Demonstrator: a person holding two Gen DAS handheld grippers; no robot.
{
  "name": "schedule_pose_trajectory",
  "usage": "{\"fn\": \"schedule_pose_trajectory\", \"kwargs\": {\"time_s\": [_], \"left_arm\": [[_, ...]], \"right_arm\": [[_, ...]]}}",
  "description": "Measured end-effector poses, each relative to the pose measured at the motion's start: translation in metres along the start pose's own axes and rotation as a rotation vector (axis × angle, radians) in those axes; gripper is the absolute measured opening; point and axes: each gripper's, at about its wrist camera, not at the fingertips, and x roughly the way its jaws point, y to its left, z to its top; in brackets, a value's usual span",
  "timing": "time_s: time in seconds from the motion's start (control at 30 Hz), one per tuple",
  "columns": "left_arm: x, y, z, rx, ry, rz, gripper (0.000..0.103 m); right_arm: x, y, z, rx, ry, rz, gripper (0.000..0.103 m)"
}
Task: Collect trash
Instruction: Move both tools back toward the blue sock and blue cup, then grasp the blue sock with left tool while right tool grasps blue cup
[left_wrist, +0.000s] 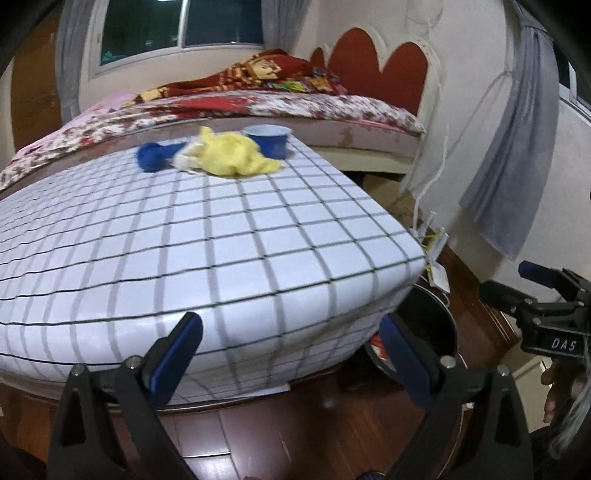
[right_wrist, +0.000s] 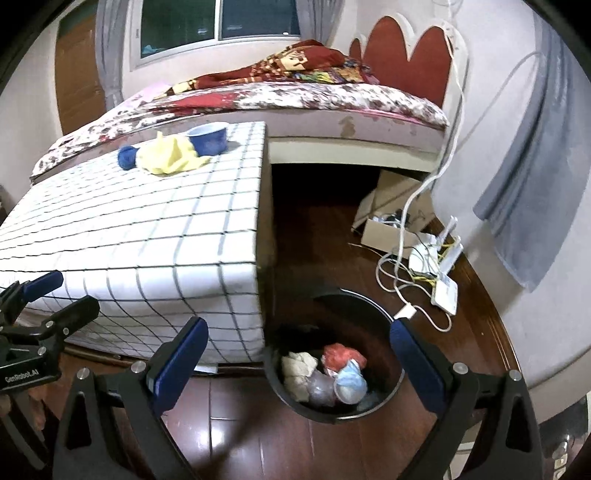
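Both grippers fill the bottom of my views: left gripper (left_wrist: 291, 354) and right gripper (right_wrist: 299, 358) each have their blue pads spread wide, holding nothing. Between the right one's fingers, low and centre-right in frame, sits the black bin (right_wrist: 388, 397) on the wood floor, with crumpled trash (right_wrist: 325, 376) already inside. At upper left, on the far end of the checked table (right_wrist: 147, 229), I see a yellow cloth (right_wrist: 170, 155) touching a blue wad (right_wrist: 127, 157) and just beside a blue cup (right_wrist: 208, 138).
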Motion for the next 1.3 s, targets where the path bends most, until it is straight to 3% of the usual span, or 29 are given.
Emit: {"fn": "schedule_pose_trajectory", "kwargs": {"time_s": [0.57,0.83,1.3], "left_arm": [[0.004,0.116,0.047,-0.081,-0.025,0.165,0.097],[0.041,0.161,0.082,-0.128,0.0,0.188,0.089],[0.11,0.185,0.132,-0.13,0.021,0.161,0.077]], "right_arm": [[0.045,0.094,0.093,-0.033,-0.026,0.098,0.1],[0.084,0.116,0.144,-0.043,-0.05,0.116,0.1],[0.169,0.124,0.204,-0.043,-0.036,0.132,0.095]]}}
